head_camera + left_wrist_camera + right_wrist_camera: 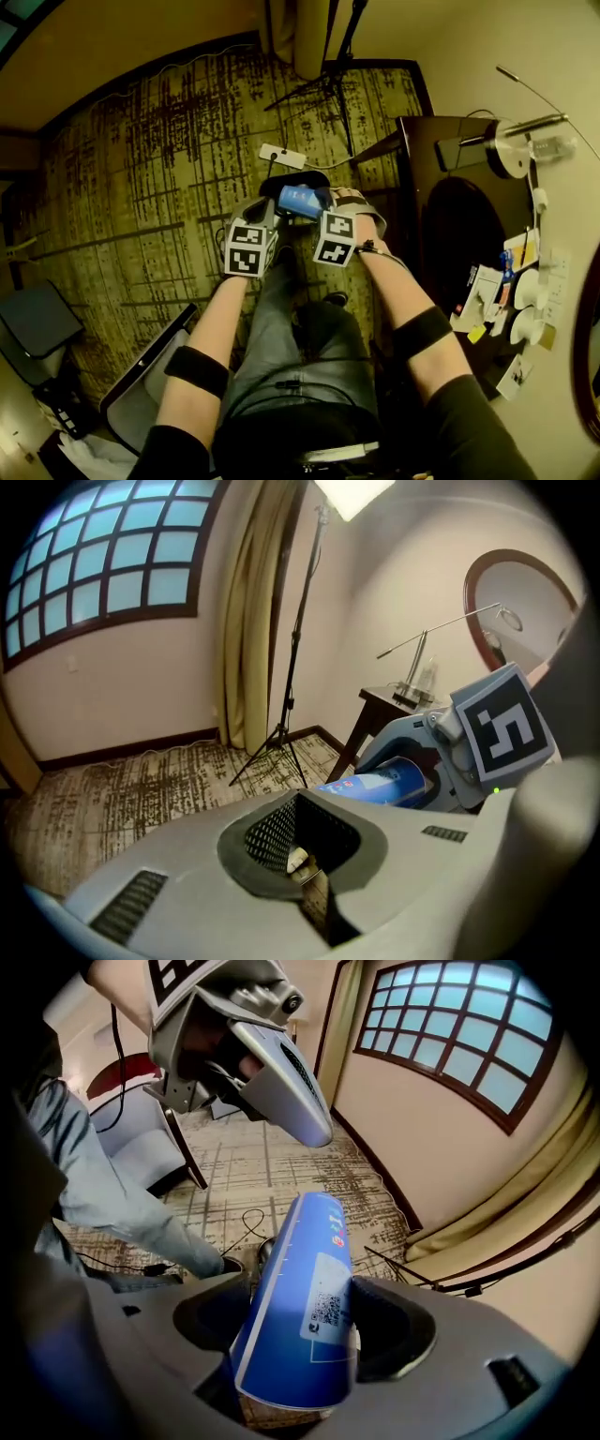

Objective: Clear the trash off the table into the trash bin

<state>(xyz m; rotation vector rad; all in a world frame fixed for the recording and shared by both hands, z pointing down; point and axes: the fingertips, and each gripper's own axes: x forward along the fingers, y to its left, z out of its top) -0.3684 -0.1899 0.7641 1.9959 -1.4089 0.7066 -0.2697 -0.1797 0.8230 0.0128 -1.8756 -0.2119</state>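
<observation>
Right hand-held gripper [302, 1340] is clamping a blue can [298, 1279]. Both pads are pressing on its lower body, and the can is tilting up and away toward 12 o'clock in the right gripper view. In the head view the can is hanging over the patterned carpet [141, 169], just above a dark round trash bin [281, 181] that is sitting at 12 o'clock from the person's knees.

Left hand-held gripper [302, 844] is showing its jaws pressed together, with nothing clearly held between them. It is hovering just beside the right one, at its 9 o'clock in the head view, with the two marker cubes nearly side by side.

Over at 3 o'clock the dark surface [450, 234] is carrying papers and small white items along its right-hand edge, and a desk lamp [517, 142] is standing at its far end. A tripod [292, 691] is standing on the carpet beside the curtain.
</observation>
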